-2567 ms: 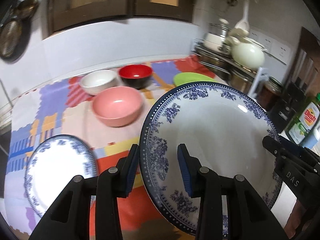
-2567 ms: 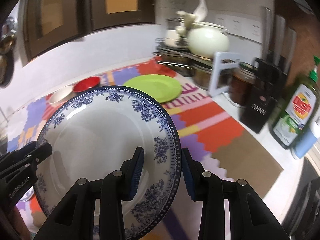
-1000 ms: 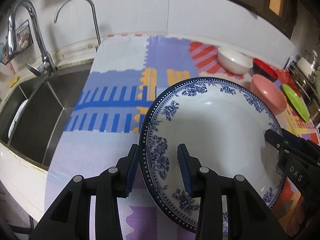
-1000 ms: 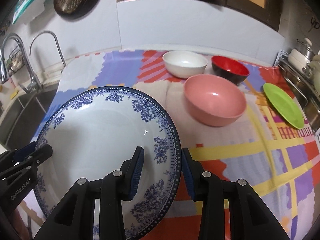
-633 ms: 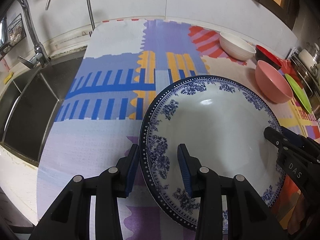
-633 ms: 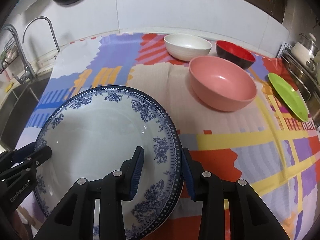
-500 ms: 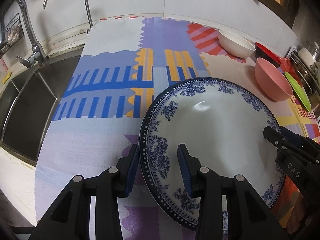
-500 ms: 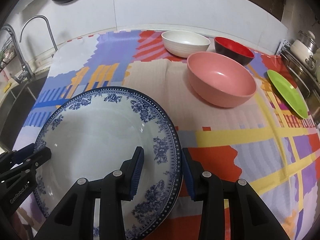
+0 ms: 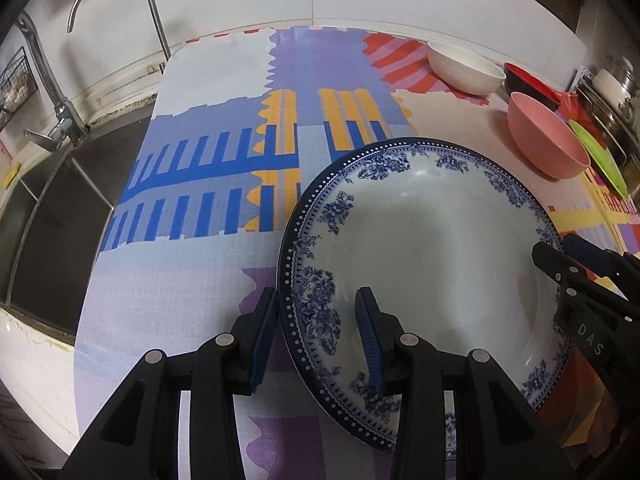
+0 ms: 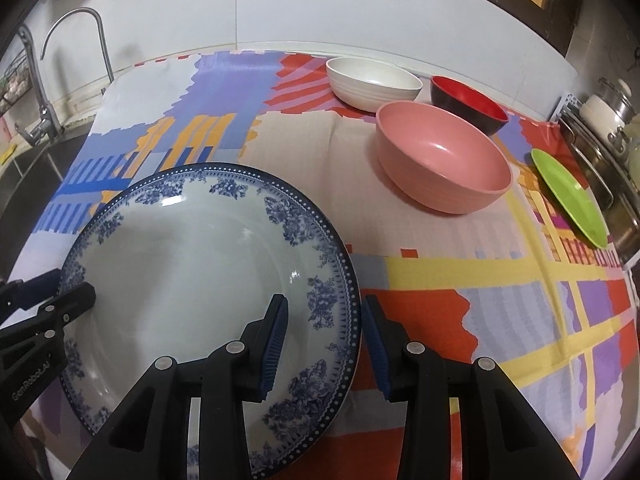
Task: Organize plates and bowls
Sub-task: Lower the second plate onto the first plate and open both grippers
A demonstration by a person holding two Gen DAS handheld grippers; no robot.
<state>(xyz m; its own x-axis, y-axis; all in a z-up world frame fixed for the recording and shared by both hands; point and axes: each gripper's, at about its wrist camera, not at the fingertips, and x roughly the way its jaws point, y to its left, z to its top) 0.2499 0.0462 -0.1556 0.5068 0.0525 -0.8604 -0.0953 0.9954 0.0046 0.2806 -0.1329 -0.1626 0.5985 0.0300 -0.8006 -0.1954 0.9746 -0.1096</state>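
Note:
A large white plate with a blue flower rim point(image 9: 420, 240) point(image 10: 192, 256) lies low over the colourful mat, held at both sides. My left gripper point(image 9: 316, 336) is shut on its left rim, one pad outside and one inside. On the opposite rim my right gripper point(image 10: 324, 320) is shut the same way. Each gripper also shows at the plate's far edge in the other wrist view. A second blue-patterned rim point(image 10: 192, 454) peeks out beneath the held plate. A pink bowl point(image 10: 440, 160), a white bowl point(image 10: 372, 80), a red bowl point(image 10: 468, 104) and a green plate point(image 10: 568, 196) stand further back.
A steel sink point(image 9: 40, 208) with a curved faucet point(image 9: 112, 0) lies left of the mat point(image 9: 192, 272). Pots on a rack point(image 10: 608, 112) stand at the far right. A white wall closes the back of the counter.
Both grippers carried the plate from the right end of the counter to the left, then lowered it to just above the mat, over the other blue plate. The grip looks unchanged.

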